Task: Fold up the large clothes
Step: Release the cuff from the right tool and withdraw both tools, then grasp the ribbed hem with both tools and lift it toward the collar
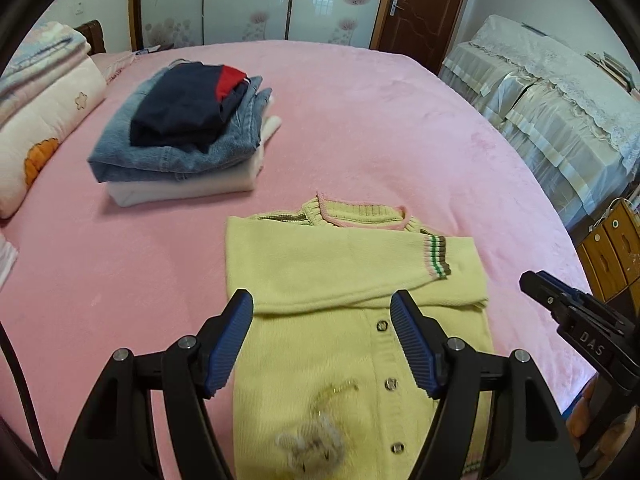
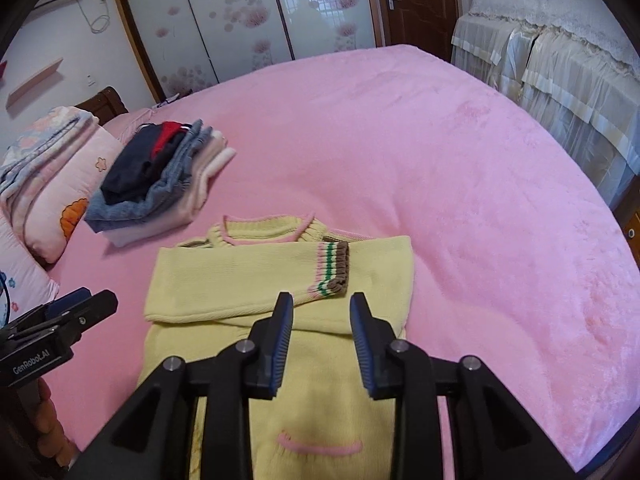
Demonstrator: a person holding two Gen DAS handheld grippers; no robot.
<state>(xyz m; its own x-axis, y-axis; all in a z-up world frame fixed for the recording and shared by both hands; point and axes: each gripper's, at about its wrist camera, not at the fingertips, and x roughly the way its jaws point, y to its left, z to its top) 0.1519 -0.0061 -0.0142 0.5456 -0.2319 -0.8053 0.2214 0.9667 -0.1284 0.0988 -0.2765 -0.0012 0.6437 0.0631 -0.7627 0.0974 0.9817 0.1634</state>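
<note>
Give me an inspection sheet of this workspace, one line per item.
Surface: pink bedspread, smooth.
Job's things: yellow cardigan lying flat, sleeves folded across the chest, striped cuff on top.
Clutter: folded pile of jeans, dark garment and white item; quilts and pillow at the bed's edge.
Grippers: left gripper open above the cardigan, holding nothing; right gripper open, holding nothing.
Cables: dark cable at the left view's edge.
Surroundings: floral sliding doors, brown door, lace-covered furniture.
</note>
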